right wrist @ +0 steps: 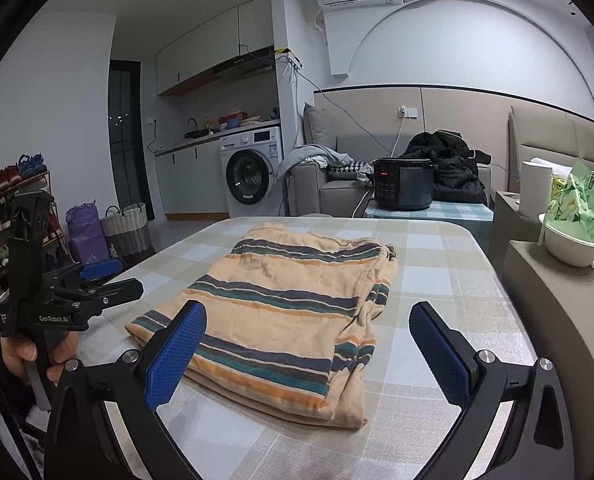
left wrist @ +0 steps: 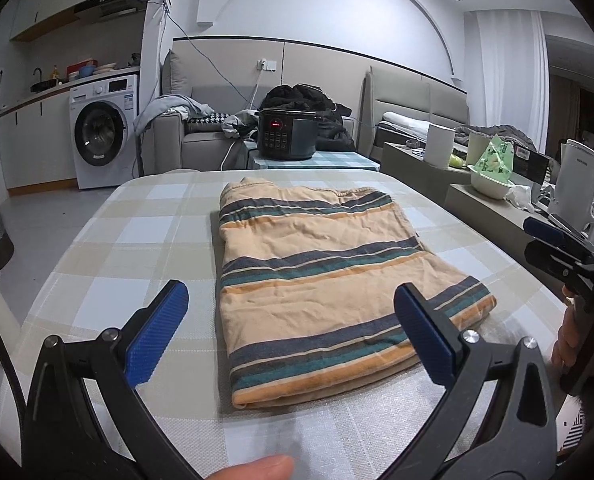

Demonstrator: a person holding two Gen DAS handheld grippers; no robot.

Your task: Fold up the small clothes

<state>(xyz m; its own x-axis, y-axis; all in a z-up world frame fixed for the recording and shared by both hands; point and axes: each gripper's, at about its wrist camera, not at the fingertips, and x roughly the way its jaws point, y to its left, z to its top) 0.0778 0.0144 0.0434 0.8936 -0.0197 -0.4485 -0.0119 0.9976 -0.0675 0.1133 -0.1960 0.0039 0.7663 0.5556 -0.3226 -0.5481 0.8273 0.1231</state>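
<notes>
Both tongs are spread wide and pinch nothing. My left tongs [left wrist: 291, 334] hang low over the near end of the striped shirt [left wrist: 321, 280], with one blue pad on each side of it, because that is where I would grab the cloth. My right tongs [right wrist: 309, 354] wait the same way, over the near edge of the shirt as that camera sees it.

The shirt lies flat in the middle of the table [left wrist: 137, 232], on the checked cloth. It looks folded over already, with layers showing at the edges. I think it lies in the middle so both of my tongs can reach it. I think one more fold would make it small and neat.

A black cooker [left wrist: 287, 134] sits far behind the table, well apart from the shirt.
</notes>
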